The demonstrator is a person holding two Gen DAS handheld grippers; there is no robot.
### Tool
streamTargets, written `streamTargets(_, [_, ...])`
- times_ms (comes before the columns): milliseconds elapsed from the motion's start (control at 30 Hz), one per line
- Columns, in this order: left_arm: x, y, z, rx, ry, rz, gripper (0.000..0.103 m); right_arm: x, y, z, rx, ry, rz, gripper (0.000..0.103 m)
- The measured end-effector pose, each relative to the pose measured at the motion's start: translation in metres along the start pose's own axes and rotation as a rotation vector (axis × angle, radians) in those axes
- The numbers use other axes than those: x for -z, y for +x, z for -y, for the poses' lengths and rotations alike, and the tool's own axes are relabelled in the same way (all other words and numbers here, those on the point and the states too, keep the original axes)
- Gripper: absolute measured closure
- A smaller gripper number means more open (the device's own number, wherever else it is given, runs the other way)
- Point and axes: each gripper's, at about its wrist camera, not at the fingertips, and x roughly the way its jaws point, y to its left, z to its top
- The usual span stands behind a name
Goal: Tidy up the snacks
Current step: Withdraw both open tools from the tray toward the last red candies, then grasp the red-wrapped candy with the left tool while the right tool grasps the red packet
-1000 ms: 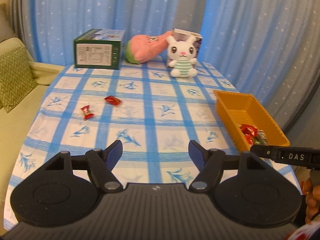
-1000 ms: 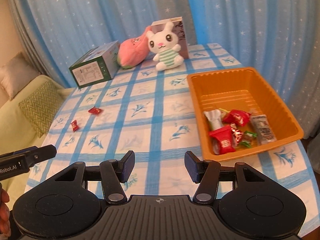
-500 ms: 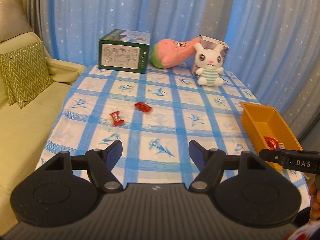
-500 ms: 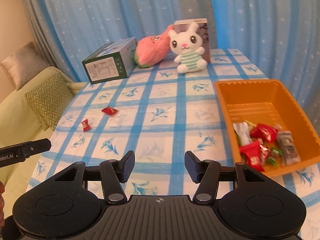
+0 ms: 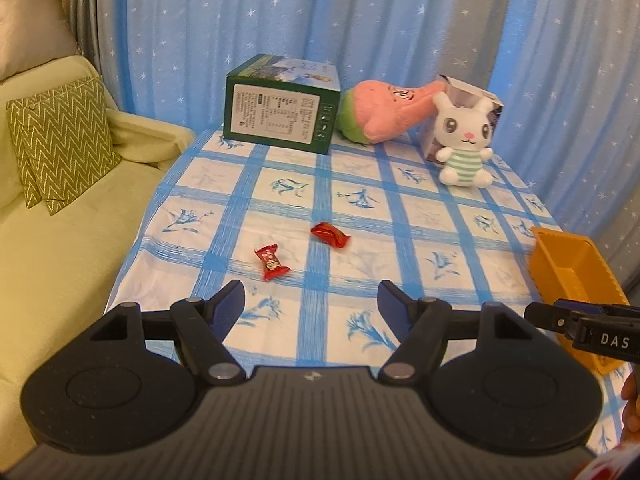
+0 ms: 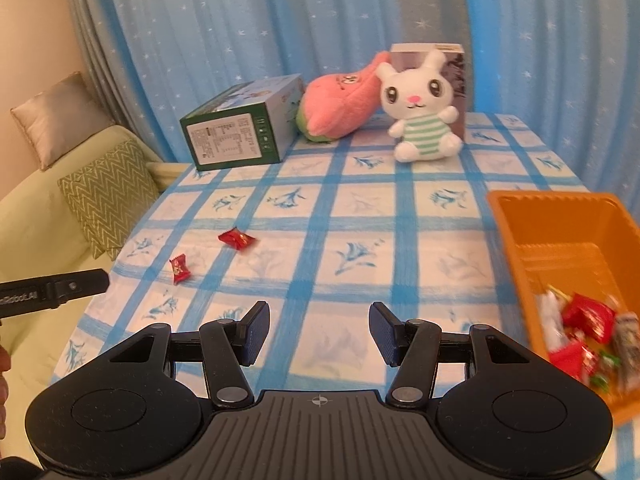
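Hovering left tongs [image 5: 311, 300] and right tongs [image 6: 319, 332], both parted and empty, twist-end candy [image 5: 271, 262] lying long axis away, flat candy [image 5: 330, 234] crosswise

Your right tool [image 6: 316, 334]: jaws apart, nothing between them, over the checked bench [image 6: 360, 216].
Loose candies: two red ones [image 6: 179, 268] [image 6: 237, 239] lie ahead to your left.
Orange bin [image 6: 520, 216]: on your right, wrapped snacks [image 6: 584, 328] inside.
Far edge: green box [image 6: 240, 136], pink plush [image 6: 340, 104], white bunny [image 6: 420, 108].

Checked table [image 5: 400, 216] w/ 2 candies [image 5: 272, 262], orange bin [image 6: 560, 224], box [image 5: 280, 114], plushies [image 5: 464, 148]
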Motion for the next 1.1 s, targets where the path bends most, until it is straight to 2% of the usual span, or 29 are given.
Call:
streamTargets(333, [-0.001,0.071,-0.022,-0.038,-0.049,-0.021,0.033,-0.002,0.073,-0.011,-0.066,-0.055,0.0,0.048])
streamTargets(467, [0.001,0.098,-0.027,-0.046,-0.05,-0.038,0.042,-0.003,0.101,-0.012,-0.082,-0.083,-0.01,0.048])
streamTargets(800, [-0.011,0.14,-0.032,-0.062,-0.035,-0.032,0.05,-0.019,0.151,-0.016,-0.12,-0.116,-0.012,0.048])
streamTargets(1100, [-0.01,0.162,-0.044,-0.057,-0.057,-0.077,0.07,-0.034,0.184,-0.028,-0.143,-0.184,0.002,0.048])
